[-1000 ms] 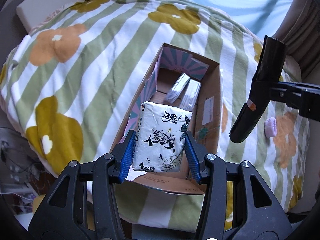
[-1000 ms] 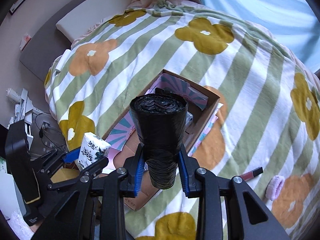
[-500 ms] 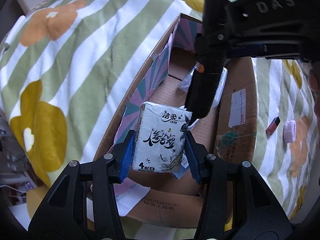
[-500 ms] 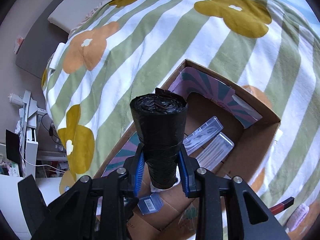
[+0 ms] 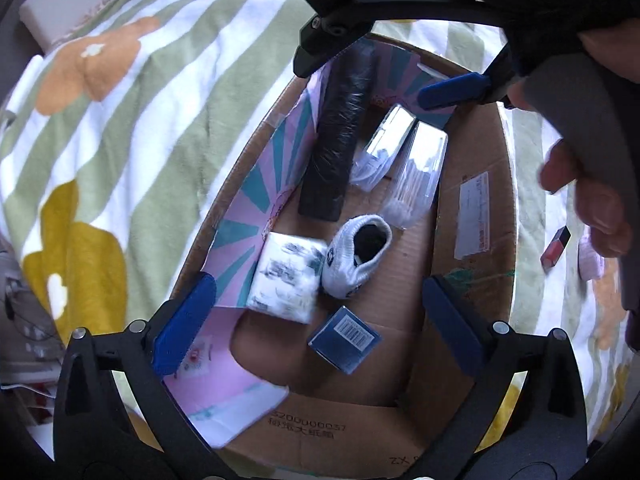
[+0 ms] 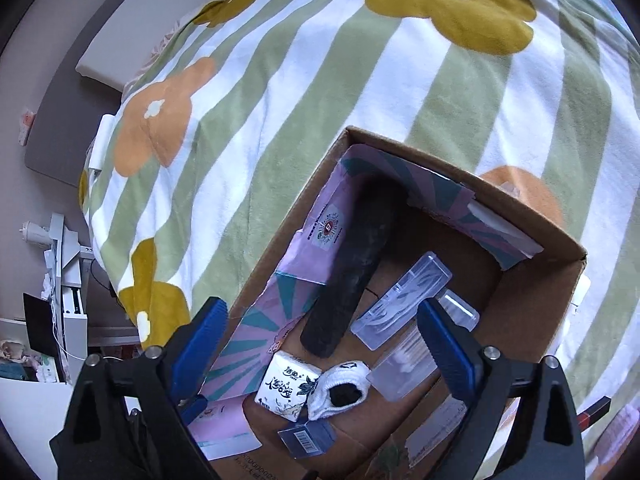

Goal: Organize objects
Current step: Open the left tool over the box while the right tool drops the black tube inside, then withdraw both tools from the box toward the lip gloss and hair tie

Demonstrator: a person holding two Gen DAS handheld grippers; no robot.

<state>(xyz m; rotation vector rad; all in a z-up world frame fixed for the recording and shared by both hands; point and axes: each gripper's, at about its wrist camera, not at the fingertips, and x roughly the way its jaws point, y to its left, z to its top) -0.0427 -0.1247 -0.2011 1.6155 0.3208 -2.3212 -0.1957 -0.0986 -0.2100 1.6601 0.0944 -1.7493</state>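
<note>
A second ago the left gripper (image 5: 316, 316) was clamped on the tissue pack (image 5: 289, 276) and the right gripper (image 6: 320, 344) on the black bag roll (image 6: 352, 276); now both things lie inside the cardboard box (image 6: 536, 304) and both claws stand wide open with nothing between their blue pads, hovering over the box.

The roll lies along the box's left wall, reaching toward the far left corner. The tissue pack sits against the same wall nearer the front, touching a white sock (image 5: 356, 256) with a dark opening. Two clear plastic cases (image 5: 404, 160) lie side by side toward the far right of the box floor, and a small blue packet with a barcode (image 5: 345, 334) lies near the front edge. The box rests on a striped bedspread (image 6: 320, 80) with big flowers.

Judging by this, most of the tidying looks done: six things are in the box. Still out on the bedspread, beyond the box's right edge, are a red lipstick-like tube (image 5: 555, 247) and a pale pink object (image 5: 589, 258) just beside it, too blurred to name. Those appear to be what is left.

Writing: the tissue pack shows Chinese characters in the right wrist view, in black brush style, which I cannot read surely. The front flap of the box carries the printed number "S200000037" with a line of Chinese under it, and "ZX" near the front right corner. A white shipping label on the right flap is too small to read.
</note>
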